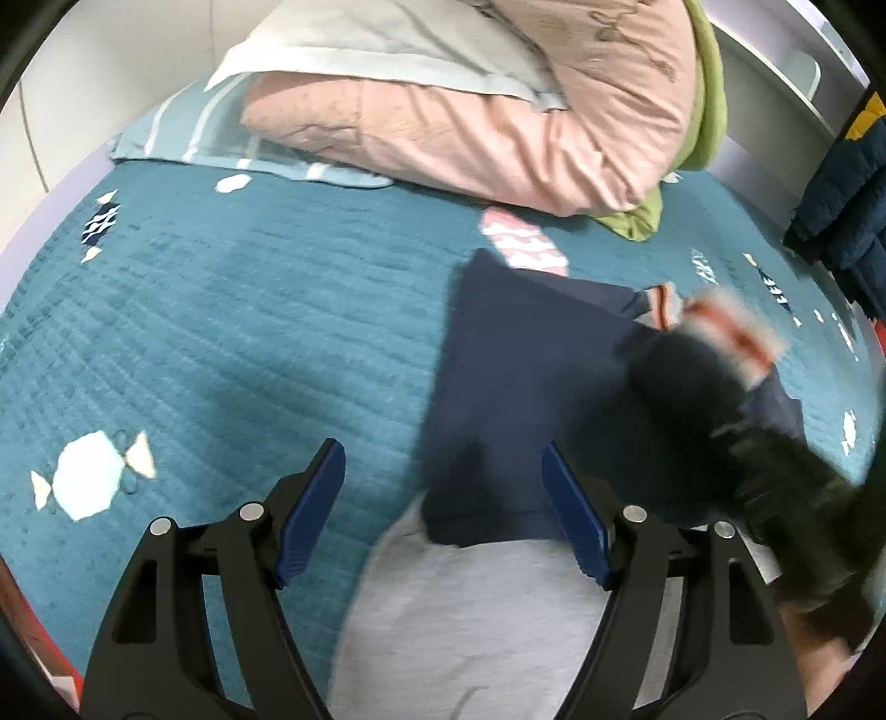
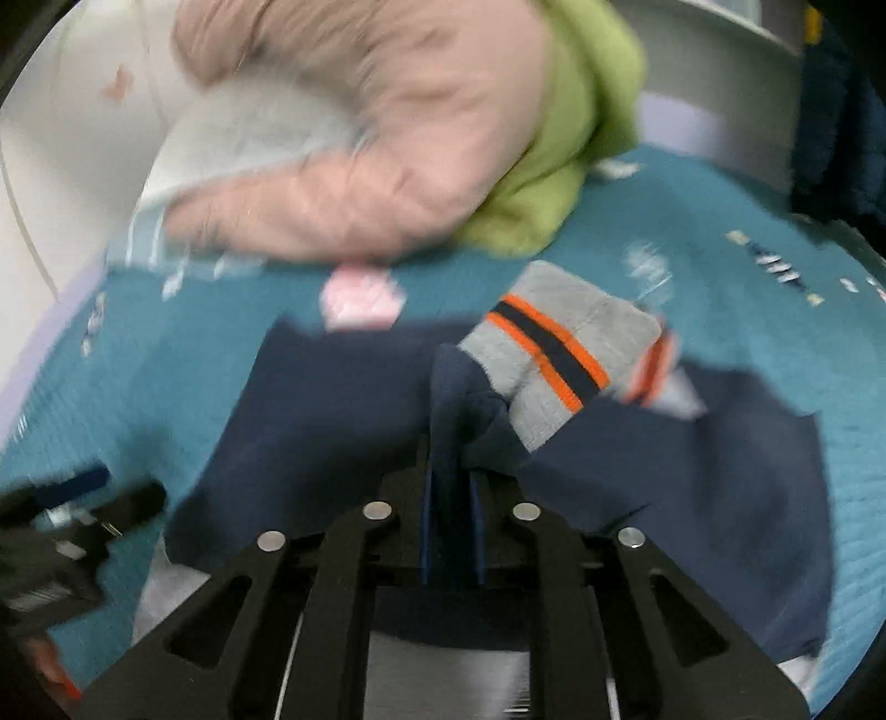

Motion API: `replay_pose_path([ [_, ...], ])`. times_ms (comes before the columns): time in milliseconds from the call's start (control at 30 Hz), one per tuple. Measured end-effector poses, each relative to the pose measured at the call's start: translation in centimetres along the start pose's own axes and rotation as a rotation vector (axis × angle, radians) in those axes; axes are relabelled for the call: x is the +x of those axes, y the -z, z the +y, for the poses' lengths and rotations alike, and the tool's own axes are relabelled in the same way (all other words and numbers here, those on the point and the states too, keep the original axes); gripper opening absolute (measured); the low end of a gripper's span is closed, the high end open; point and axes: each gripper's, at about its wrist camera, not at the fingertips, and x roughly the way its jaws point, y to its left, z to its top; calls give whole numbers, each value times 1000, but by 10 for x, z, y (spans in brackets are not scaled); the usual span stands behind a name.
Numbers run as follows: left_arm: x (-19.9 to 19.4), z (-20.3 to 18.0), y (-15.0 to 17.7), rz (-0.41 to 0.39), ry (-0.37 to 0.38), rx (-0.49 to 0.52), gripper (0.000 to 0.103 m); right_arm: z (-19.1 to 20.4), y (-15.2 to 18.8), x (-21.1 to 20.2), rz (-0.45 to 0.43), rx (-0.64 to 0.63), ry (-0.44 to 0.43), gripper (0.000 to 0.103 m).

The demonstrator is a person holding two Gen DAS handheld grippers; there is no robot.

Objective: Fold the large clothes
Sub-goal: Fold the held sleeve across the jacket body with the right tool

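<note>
A navy and grey sweatshirt (image 1: 526,399) lies on the teal bedspread (image 1: 249,332), navy part folded over the grey body (image 1: 470,620). My left gripper (image 1: 443,498) is open and empty, hovering over the garment's near left edge. My right gripper (image 2: 451,482) is shut on a navy sleeve (image 2: 459,399) whose grey cuff with orange and navy stripes (image 2: 559,354) hangs past the fingers above the navy cloth (image 2: 332,421). The right gripper also shows blurred in the left wrist view (image 1: 714,354). The left gripper shows blurred in the right wrist view (image 2: 83,498).
A pink quilt (image 1: 470,127) with a green blanket (image 1: 703,111) and a pale pillow (image 1: 360,50) is piled at the head of the bed. A dark blue padded jacket (image 1: 847,188) hangs at the right. A white wall (image 1: 83,83) is on the left.
</note>
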Motion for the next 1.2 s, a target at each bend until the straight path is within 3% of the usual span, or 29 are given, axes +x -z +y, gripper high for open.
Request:
replay_pose_path([
  [67,-1,11,2,3,2,-18,74,4,4,5,24,13,-29,48],
  [200,-6,22,2,-5,15,-44,74,-15,-2,-23,-7,84,-189,56],
  [333,-10,18,-1,-11,50,-74,75,-52,-12,-71,-99,193,-319,64],
  [433,-5,1,-4,11,84,-59,75,-84,-22,-81,-118,242,-266,66],
  [600,15,-37,-9,84,180,-38,76,-157,-5,-77,-56,312,-125,65],
  [700,40,-50,-5,199,166,-51,76,-188,14,-79,-32,335,-94,66],
  [900,57,-51,2,241,102,-73,75,-213,42,-82,-9,333,-98,65],
  [967,60,-50,2,259,126,-83,74,-214,45,-80,-5,330,-112,65],
  [1000,61,-51,1,268,129,-71,71,-215,47,-79,-4,330,-114,65],
  [1067,65,-55,-1,286,173,-65,48,-216,50,-79,-4,326,-118,65],
  [1100,66,-55,-3,285,171,-65,40,-216,51,-79,-4,325,-119,65],
  [1167,64,-60,-7,249,153,-12,16,-216,52,-78,1,323,-121,65],
  [1200,62,-61,-10,233,171,1,10,-217,52,-78,0,325,-122,65],
])
